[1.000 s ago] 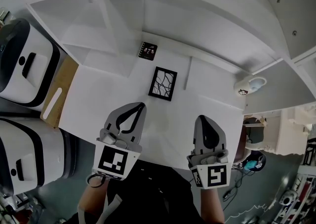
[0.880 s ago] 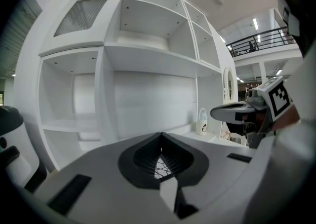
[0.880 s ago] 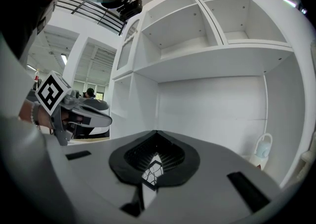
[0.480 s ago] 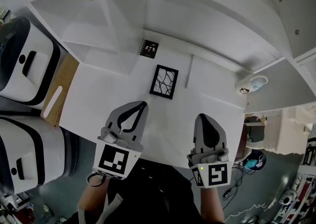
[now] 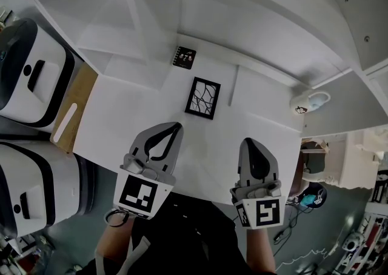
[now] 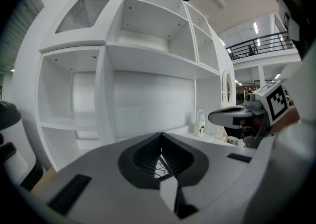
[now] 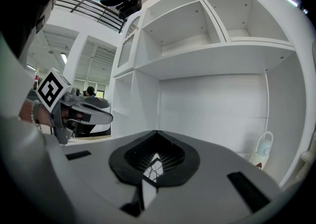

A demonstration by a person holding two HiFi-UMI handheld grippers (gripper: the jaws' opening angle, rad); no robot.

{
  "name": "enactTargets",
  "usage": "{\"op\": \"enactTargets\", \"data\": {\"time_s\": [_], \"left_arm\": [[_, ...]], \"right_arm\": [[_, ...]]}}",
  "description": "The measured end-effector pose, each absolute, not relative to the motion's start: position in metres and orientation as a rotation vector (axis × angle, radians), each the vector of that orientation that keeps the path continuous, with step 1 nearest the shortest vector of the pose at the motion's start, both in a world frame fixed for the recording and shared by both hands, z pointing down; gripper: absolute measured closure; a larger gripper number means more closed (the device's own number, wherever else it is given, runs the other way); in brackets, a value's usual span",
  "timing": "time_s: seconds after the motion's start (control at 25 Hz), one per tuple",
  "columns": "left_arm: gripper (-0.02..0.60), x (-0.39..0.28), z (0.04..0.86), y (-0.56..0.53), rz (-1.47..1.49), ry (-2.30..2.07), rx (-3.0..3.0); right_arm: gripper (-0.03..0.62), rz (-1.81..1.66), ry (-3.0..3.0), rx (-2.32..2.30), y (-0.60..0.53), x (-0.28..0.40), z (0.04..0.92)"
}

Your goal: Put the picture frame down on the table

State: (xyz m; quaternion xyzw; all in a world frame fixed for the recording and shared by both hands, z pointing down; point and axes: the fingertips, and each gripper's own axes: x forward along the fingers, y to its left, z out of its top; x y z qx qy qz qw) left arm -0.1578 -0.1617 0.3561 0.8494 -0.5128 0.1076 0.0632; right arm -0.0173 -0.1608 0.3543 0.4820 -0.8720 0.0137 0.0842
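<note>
A black picture frame (image 5: 203, 97) with a branching line drawing lies flat on the white table (image 5: 121, 110), in the middle. Both grippers hover at the near table edge, well short of it. My left gripper (image 5: 173, 127) is shut with nothing in it, its tips pointing towards the frame. My right gripper (image 5: 248, 145) is shut and empty too, to the frame's near right. Through the jaw opening of each gripper view a bit of the frame (image 6: 159, 166) (image 7: 154, 168) shows. Each gripper view also shows the other gripper (image 6: 232, 116) (image 7: 96, 114) from the side.
A smaller dark photo card (image 5: 183, 57) lies behind the frame near the shelf unit (image 5: 182, 7). A white mug (image 5: 308, 103) stands at the right. Two white-and-black machines (image 5: 27, 80) and a wooden board (image 5: 73, 110) are at the left.
The view has shifted slightly; both grippers stay shut at the near edge and the frame lies where it was.
</note>
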Motion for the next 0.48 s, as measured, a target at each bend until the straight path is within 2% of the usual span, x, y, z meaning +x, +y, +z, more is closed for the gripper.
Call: {"op": "enactTargets", "data": {"time_s": [0.48], "left_arm": [[0.58, -0.1605, 0.3562, -0.1601, 0.33, -1.534, 2.573]], "right_arm": [[0.592, 0.036, -2.591, 1.425, -0.1587, -0.0225, 0.3565]]}}
